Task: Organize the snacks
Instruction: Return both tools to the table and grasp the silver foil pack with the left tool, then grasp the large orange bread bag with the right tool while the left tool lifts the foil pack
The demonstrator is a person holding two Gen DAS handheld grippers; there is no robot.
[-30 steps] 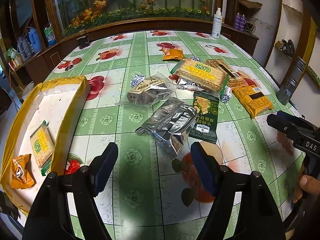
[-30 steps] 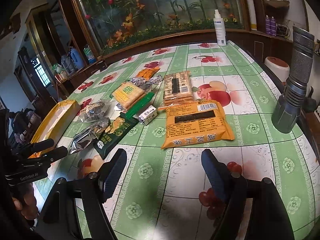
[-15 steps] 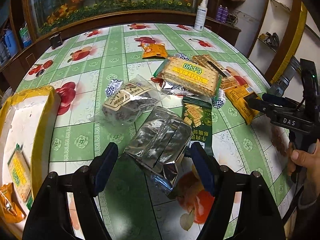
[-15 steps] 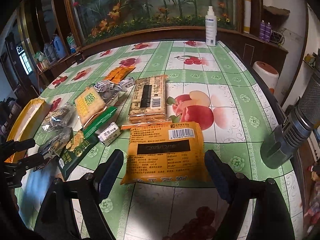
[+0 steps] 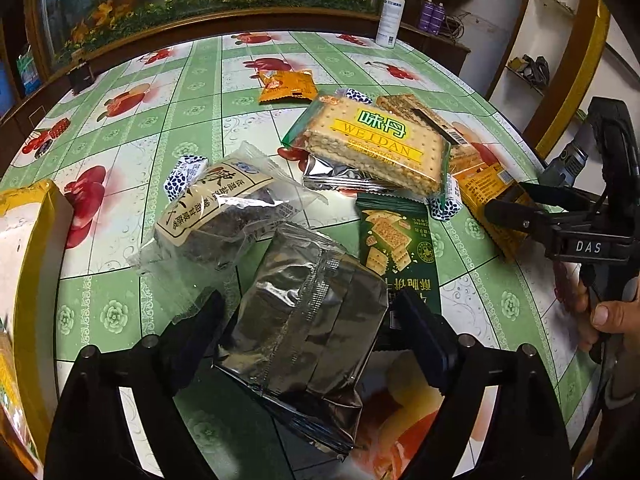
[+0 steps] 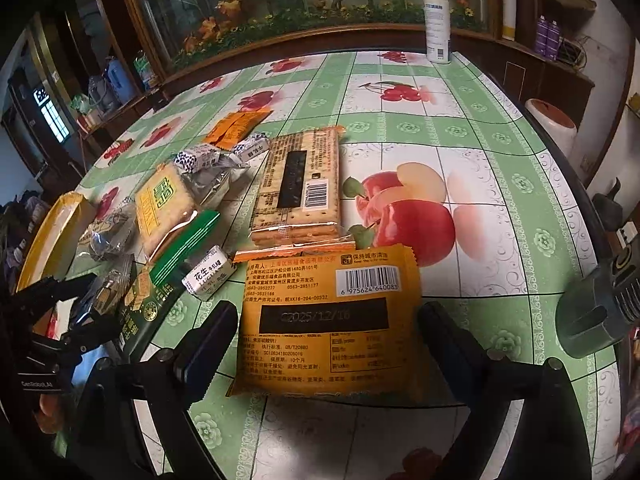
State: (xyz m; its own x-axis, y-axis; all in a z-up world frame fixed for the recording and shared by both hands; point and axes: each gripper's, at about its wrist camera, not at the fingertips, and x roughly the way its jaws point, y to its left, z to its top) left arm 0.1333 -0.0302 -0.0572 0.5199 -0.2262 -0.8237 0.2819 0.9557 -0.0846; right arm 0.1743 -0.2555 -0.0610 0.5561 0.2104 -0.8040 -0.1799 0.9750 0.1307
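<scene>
Now both tools are opening: the left tool (image 5: 308, 320) straddles the silver pack (image 5: 304, 344), the right tool (image 6: 328, 332) the orange pack (image 6: 328, 320), both lying on the desk (image 6: 480, 128), neither pinched. Each should sink lower, centre itself, then close gently, since crinkly film slips.

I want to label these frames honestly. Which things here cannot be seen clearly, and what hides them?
- Silver foil packet, left wrist view: only its plain back shows, so no name is readable.
- Yellow tray, left wrist view: cut off by the left edge, so most of its contents are hidden.
- Orange packet, right wrist view: front faces down.
- Green cracker packet: foil packet covers its lower part.
</scene>
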